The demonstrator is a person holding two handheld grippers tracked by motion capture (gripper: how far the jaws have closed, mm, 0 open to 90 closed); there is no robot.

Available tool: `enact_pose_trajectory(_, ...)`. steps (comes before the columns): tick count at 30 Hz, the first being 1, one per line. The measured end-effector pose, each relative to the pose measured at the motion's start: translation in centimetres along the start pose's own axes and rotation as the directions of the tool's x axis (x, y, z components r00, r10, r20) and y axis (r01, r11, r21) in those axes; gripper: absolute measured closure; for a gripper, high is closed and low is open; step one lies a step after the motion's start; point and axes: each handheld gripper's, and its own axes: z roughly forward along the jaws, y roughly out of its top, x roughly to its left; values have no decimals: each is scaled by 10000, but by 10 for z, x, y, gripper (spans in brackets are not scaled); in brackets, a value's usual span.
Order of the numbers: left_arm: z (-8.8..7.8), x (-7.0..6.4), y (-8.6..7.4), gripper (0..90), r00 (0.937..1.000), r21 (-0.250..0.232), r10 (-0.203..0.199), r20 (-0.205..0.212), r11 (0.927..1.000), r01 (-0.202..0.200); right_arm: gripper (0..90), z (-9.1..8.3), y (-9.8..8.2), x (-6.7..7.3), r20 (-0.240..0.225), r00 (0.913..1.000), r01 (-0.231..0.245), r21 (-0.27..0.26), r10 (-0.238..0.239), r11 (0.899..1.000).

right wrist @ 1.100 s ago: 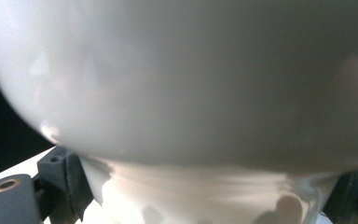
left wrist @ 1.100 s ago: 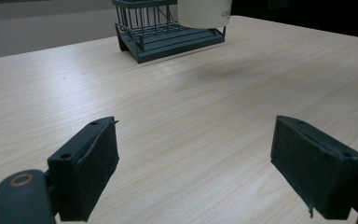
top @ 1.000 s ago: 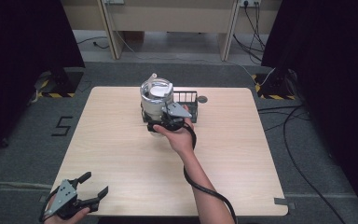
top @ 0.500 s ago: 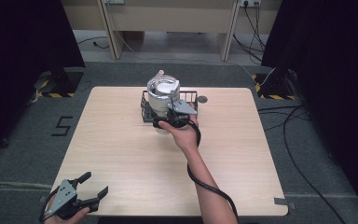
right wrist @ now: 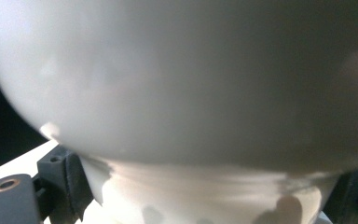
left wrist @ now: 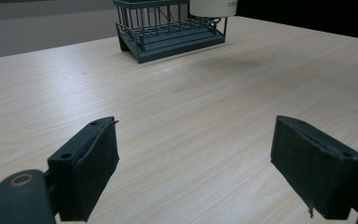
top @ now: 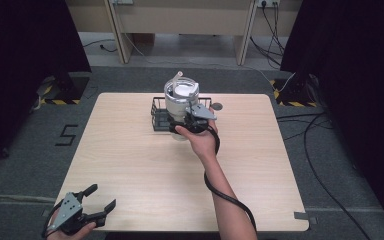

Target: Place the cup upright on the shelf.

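Your right gripper (top: 180, 126) clamps white jar (top: 180, 102) base, over wire basket (top: 159, 117); left gripper (top: 99, 205) wide, near-left edge.

The worktop (top: 130, 150) is pale wood-grain laminate, smooth with a satin sheen. The basket (left wrist: 170, 32) is dark coated wire. The cup (top: 180, 100) looks glossy white. Jaws look matt black.

A light wooden table (top: 130, 150) is set on a grey carpet floor (top: 25, 150). Black curtains (top: 25, 40) are hung at both sides, and a pale wooden bench (top: 180, 15) is seen at the back. Black cables (top: 320, 145) are spread on the floor, where a number 5 (top: 68, 135) and yellow-and-black tape (top: 55, 101) are marked.
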Motion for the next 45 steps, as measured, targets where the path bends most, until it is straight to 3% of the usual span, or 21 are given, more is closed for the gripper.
enact_pose_trajectory(29,0,0,0,143,10000,-8,-3,11,10000,3,102,3,14,-23,534,9982,-263,-129,269,9996)
enact_pose_trajectory(45,-1,1,0,143,10000,-22,-37,-22,10000,37,103,10,25,-29,875,9959,-207,-103,215,9997)
